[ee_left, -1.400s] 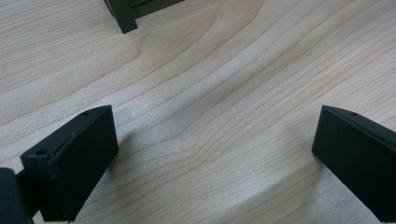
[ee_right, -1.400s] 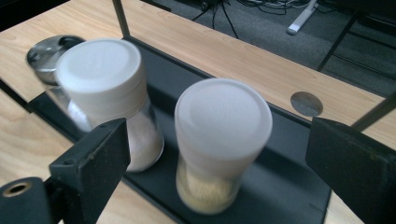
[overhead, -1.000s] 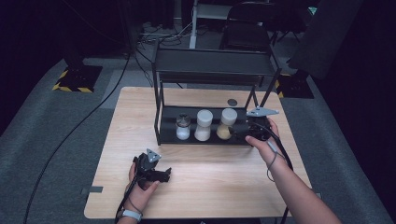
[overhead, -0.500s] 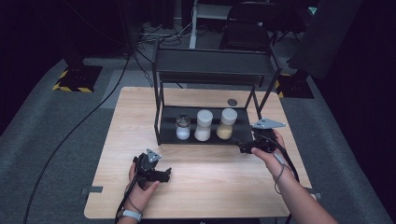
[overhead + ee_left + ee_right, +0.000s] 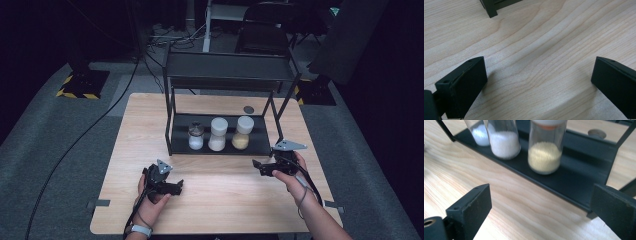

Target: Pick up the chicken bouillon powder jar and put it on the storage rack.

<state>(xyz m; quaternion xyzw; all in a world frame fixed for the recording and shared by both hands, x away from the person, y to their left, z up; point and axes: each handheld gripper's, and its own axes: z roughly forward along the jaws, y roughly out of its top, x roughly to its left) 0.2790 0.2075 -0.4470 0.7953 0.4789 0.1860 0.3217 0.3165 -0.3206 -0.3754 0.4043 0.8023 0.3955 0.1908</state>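
From above, we rest our left tool [image 5: 176,186] on the surface [image 5: 225,200], idle. Our left gripper view shows its jaws spread, empty. Our right tool [image 5: 541,212], jaws wide, faces the yellow-grain jar [image 5: 545,147] on the rack's lower shelf [image 5: 574,180], ready to approach.

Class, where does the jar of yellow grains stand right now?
The jar of yellow grains stands on the black rack's bottom shelf, rightmost of three, beside the taller white-filled jar.
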